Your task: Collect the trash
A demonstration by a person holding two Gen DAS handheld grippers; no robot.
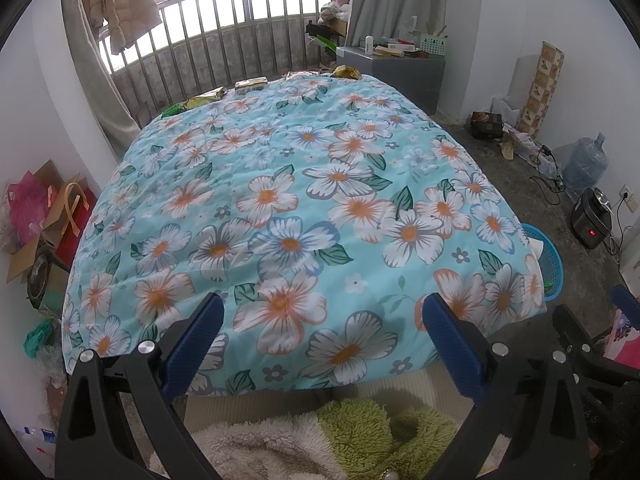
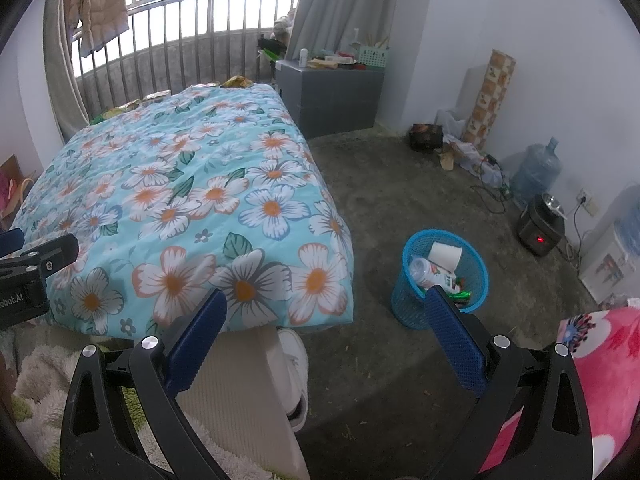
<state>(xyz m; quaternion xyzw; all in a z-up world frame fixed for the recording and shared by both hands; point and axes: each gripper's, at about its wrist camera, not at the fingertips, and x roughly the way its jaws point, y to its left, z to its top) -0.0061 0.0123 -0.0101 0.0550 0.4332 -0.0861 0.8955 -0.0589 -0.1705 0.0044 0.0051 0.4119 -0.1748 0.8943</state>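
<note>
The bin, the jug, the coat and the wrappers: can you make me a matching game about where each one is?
Things:
1. bin
2. jug
3. coat
4. wrappers

Places:
A. hanging by the window
B. at the far edge of the bed
C. on the floor beside the bed, with a paper cup inside
D. against the right wall

Pairs: 1-C, 2-D, 3-A, 4-B
</note>
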